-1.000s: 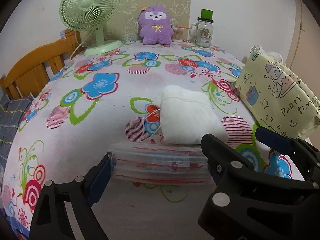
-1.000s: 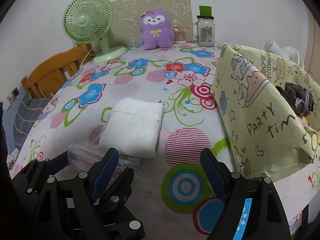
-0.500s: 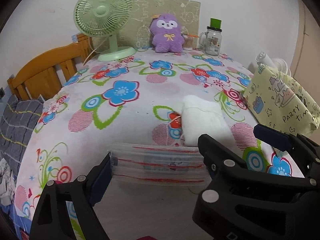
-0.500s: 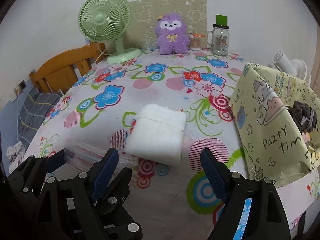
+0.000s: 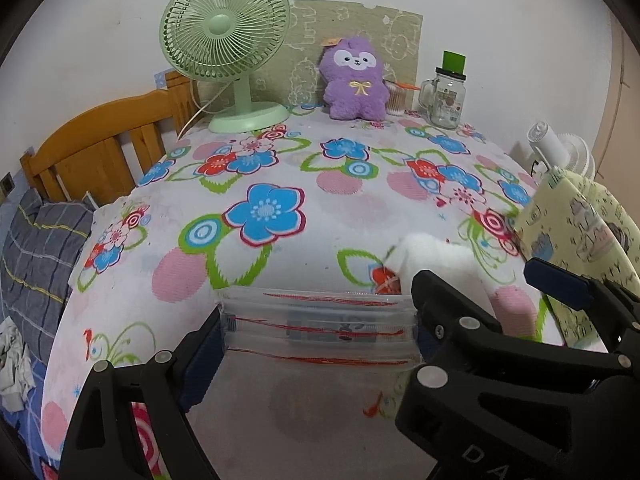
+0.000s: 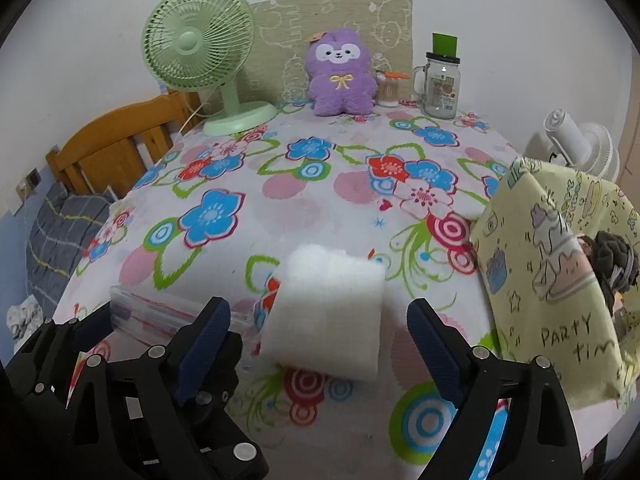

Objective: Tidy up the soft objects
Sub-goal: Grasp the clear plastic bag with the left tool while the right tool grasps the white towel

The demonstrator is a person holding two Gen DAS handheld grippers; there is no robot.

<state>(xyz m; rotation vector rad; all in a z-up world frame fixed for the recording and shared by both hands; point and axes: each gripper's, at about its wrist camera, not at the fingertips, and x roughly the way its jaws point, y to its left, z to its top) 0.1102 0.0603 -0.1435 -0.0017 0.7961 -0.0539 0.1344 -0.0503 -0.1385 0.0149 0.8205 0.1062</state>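
Observation:
My left gripper is shut on a clear zip bag with red lines, held flat across its width just above the flowered tablecloth. A folded white cloth lies on the table between the fingers of my right gripper. Its jaws are opening, and the blue pads stand apart from the cloth on both sides. In the left wrist view the white cloth is partly hidden behind the black fingers. The zip bag shows at lower left in the right wrist view.
A yellow "party time" bag stands at the right edge with a dark bundle inside. At the back are a green fan, a purple plush and a glass jar. A wooden headboard and grey bedding lie left.
Both grippers have drawn back and risen, so more of the table shows. The zip bag stayed between the left fingers. The white cloth now sits centred between the right fingers.

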